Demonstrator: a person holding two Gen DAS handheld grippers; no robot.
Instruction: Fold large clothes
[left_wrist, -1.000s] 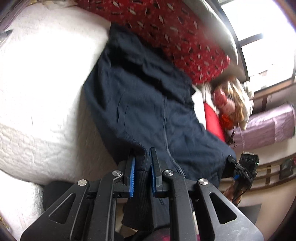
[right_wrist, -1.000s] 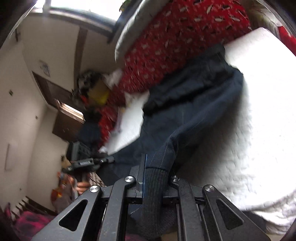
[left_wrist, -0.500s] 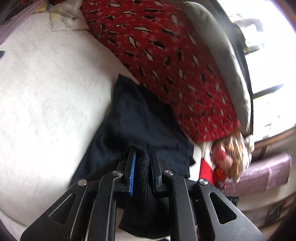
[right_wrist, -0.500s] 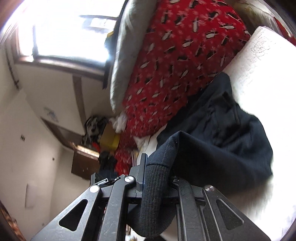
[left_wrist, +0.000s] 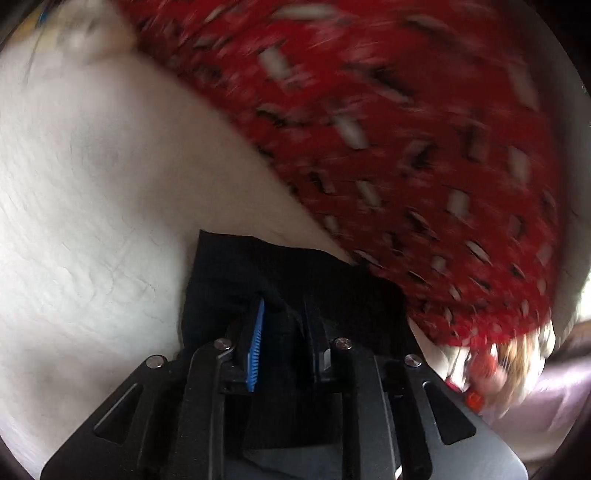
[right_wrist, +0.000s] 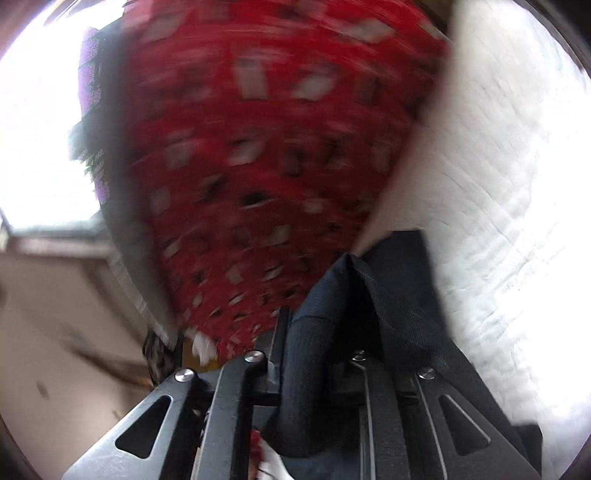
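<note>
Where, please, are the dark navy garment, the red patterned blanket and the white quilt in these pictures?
dark navy garment (right_wrist: 399, 295): right wrist view, the fold above the gripper fingers.
red patterned blanket (left_wrist: 424, 147): left wrist view, its blurred middle.
white quilt (left_wrist: 92, 203): left wrist view, a bare stretch on the left.

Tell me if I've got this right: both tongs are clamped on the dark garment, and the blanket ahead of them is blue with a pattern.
Not quite: the blanket is red, as both wrist views show. Both tongs, left and right, are clamped on the dark garment.

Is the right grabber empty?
No, the right gripper is shut on a fold of the dark navy garment, which bunches up between its fingers above the white quilted bedspread.
</note>
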